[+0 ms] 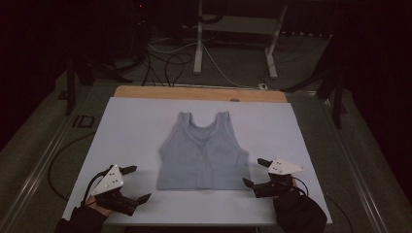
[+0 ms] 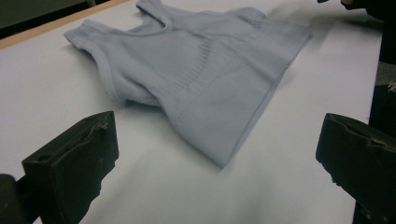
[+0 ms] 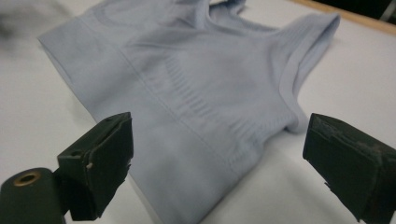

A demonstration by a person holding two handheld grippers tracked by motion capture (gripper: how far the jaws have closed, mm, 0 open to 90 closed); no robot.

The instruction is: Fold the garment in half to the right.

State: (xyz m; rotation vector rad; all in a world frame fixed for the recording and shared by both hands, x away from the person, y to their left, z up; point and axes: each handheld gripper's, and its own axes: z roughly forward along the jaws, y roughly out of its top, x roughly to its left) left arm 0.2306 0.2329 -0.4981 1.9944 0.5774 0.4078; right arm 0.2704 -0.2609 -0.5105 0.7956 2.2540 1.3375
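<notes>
Black grippers with black fingers (image 2: 74,158), grey three-cornered plates, dark gloves.

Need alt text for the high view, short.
A pale blue tank top lies flat, straps away from the person, on a white table. The left gripper and right gripper, both open, sit near its two bottom corners without touching it. Dark floor with cables lies beyond.

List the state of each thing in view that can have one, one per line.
tank top: spread flat on the white board, straps at the far end, unfolded, not held.
left gripper: jaws open, empty, near the top's lower left corner.
right gripper: jaws open, empty, at the top's lower right corner.
</notes>
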